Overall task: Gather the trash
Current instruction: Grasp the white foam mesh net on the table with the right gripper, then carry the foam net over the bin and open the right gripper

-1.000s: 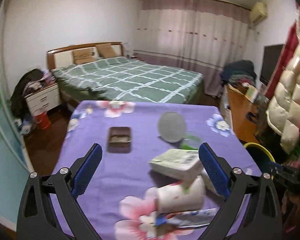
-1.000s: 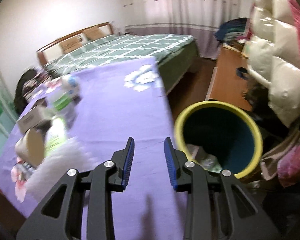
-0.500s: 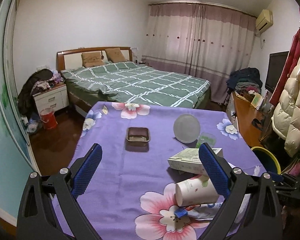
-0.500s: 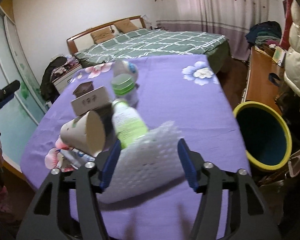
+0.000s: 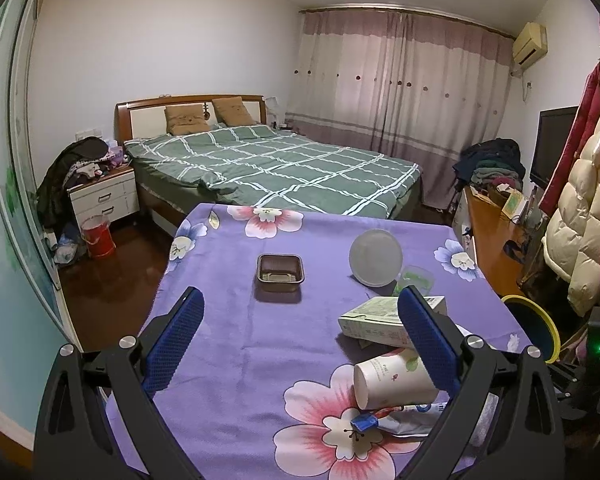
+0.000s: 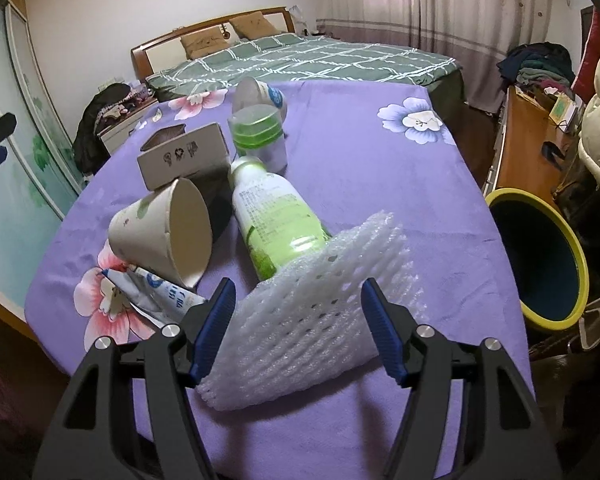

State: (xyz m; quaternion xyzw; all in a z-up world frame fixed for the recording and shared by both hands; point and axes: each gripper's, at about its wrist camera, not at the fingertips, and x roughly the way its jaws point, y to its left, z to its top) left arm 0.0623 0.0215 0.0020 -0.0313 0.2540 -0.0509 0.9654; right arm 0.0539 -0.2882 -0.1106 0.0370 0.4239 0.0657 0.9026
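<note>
Trash lies on a purple flowered tablecloth (image 6: pixel 364 168). My right gripper (image 6: pixel 298 328) is open, its fingers on either side of a white foam net sleeve (image 6: pixel 316 320). Beyond it lie a green-labelled bottle (image 6: pixel 276 216), a paper cup (image 6: pixel 164 232) on its side, a squeezed tube (image 6: pixel 160 292), a cardboard box (image 6: pixel 180 156) and a green-lidded jar (image 6: pixel 258 134). My left gripper (image 5: pixel 300 340) is open and empty above the table. In its view are the cup (image 5: pixel 392 376), a carton (image 5: pixel 384 320), a brown tray (image 5: pixel 280 274) and a round white lid (image 5: pixel 376 258).
A yellow-rimmed bin (image 6: pixel 540 256) stands on the floor right of the table; it also shows in the left wrist view (image 5: pixel 536 324). A bed (image 5: pixel 272 168) is beyond the table. A wooden desk (image 6: pixel 524 144) and hanging coats (image 5: pixel 580 216) are at the right.
My right gripper has swung from over the bin back to the table, opened wide, and now straddles the foam net. The left view has steadied, the gripper still open.
</note>
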